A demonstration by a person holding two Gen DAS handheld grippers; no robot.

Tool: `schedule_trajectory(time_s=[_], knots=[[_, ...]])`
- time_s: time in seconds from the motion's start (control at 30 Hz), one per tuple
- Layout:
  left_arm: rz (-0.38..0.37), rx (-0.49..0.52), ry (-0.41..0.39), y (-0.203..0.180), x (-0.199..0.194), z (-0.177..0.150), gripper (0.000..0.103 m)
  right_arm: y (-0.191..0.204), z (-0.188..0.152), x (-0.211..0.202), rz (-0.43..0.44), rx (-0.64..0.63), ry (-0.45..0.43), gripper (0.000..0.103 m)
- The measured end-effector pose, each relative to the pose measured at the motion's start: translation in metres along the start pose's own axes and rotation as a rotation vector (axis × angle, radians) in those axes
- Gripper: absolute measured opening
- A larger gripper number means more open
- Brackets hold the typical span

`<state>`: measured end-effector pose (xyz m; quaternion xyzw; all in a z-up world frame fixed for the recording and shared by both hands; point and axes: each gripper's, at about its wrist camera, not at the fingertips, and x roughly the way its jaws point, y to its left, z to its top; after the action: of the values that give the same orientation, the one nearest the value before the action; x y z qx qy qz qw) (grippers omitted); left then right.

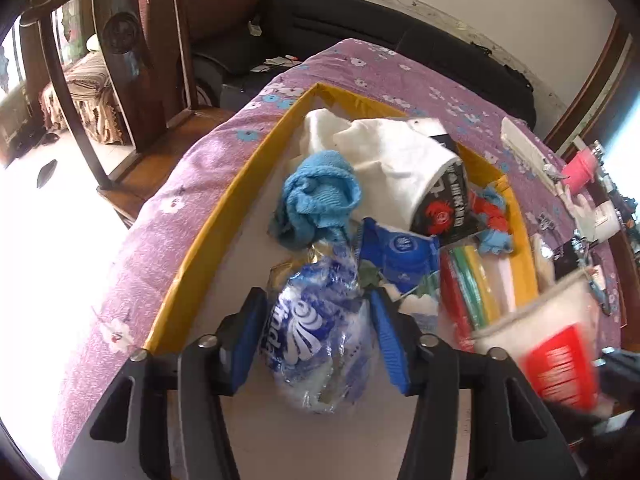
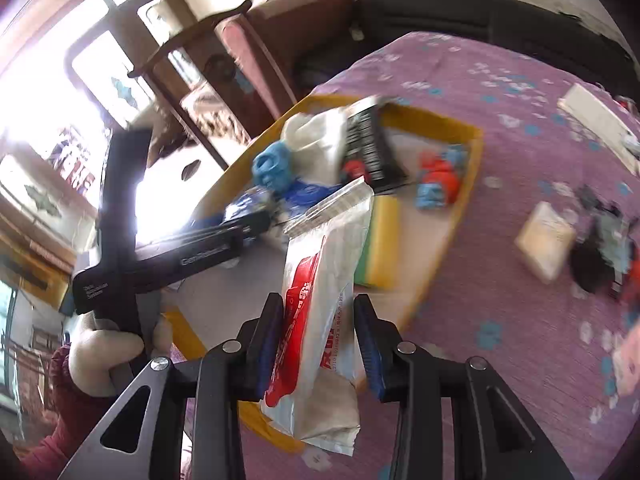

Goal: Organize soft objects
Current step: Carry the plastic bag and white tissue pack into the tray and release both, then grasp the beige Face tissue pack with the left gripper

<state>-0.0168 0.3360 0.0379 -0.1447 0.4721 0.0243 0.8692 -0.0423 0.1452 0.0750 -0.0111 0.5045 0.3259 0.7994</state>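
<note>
A yellow-rimmed box (image 1: 224, 216) sits on a purple flowered cloth (image 1: 160, 216). It holds a blue towel (image 1: 320, 196), a white cloth (image 1: 396, 160), a black packet (image 1: 444, 200), a blue packet (image 1: 400, 252), coloured sponges (image 1: 476, 280) and a red-and-blue rope toy (image 1: 492, 216). My left gripper (image 1: 320, 336) stands open low inside the box. A blue-and-white wrapped tissue roll (image 1: 312, 360) lies between its blue pads. My right gripper (image 2: 318, 340) is shut on a white bag with red print (image 2: 320, 280), held over the box's near edge (image 2: 460, 216). A gloved hand (image 2: 108, 344) holds the left gripper.
A dark wooden chair (image 1: 120, 60) and a black sofa (image 1: 360, 20) stand beyond the cloth. On the cloth right of the box lie a white flat box (image 2: 600, 120), a beige packet (image 2: 546, 240), dark small items (image 2: 596, 264) and a pink object (image 1: 582, 168).
</note>
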Motion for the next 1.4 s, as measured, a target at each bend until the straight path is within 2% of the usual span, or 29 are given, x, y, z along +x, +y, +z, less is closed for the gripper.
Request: schedule_trajectory(time_s=[0.07,0.13,0.3,0.33,0.37,0.4,0.47,0.57,0.7,0.9,1.03,1.13,1.23,1.4], knots=[[-0.024,-0.015,-0.012,0.001,-0.006,0.0,0.062,0.009,0.003,0.016,-0.006,-0.014,0.026,0.04],[-0.042,-0.03,-0.045,0.004,-0.019,-0.002,0.075,0.013,0.002,0.029,-0.009,-0.022,0.046,0.04],[-0.059,-0.067,-0.155,0.019,-0.056,-0.011,0.079,0.021,0.002,0.048,-0.029,-0.037,0.05,0.043],[-0.063,-0.08,-0.17,0.023,-0.062,-0.014,0.079,0.021,0.003,0.049,-0.034,-0.039,0.045,0.046],[-0.064,-0.093,-0.184,0.026,-0.068,-0.017,0.08,0.021,0.004,0.048,-0.036,-0.042,0.04,0.053],[-0.061,-0.101,-0.194,0.027,-0.071,-0.019,0.08,0.021,0.004,0.044,-0.041,-0.048,0.024,0.062],[-0.053,-0.12,-0.209,0.029,-0.078,-0.025,0.08,0.018,0.002,0.033,-0.053,-0.056,-0.013,0.069],[-0.054,-0.136,-0.23,0.027,-0.089,-0.033,0.081,0.006,-0.008,0.009,-0.076,-0.046,-0.06,0.072],[-0.073,-0.093,-0.261,0.004,-0.099,-0.038,0.084,-0.032,-0.034,-0.034,-0.107,0.014,-0.127,0.073],[-0.136,0.028,-0.208,-0.056,-0.088,-0.045,0.084,-0.11,-0.08,-0.101,-0.27,0.153,-0.229,0.084],[-0.167,0.143,-0.17,-0.108,-0.077,-0.055,0.084,-0.172,-0.115,-0.128,-0.371,0.287,-0.252,0.085],[-0.193,0.218,-0.119,-0.146,-0.065,-0.062,0.084,-0.211,-0.133,-0.138,-0.405,0.377,-0.262,0.085],[-0.215,0.258,-0.072,-0.176,-0.053,-0.068,0.084,-0.234,-0.143,-0.139,-0.396,0.445,-0.271,0.084],[-0.193,0.297,-0.027,-0.209,-0.038,-0.074,0.084,-0.258,-0.133,-0.13,-0.395,0.508,-0.254,0.084]])
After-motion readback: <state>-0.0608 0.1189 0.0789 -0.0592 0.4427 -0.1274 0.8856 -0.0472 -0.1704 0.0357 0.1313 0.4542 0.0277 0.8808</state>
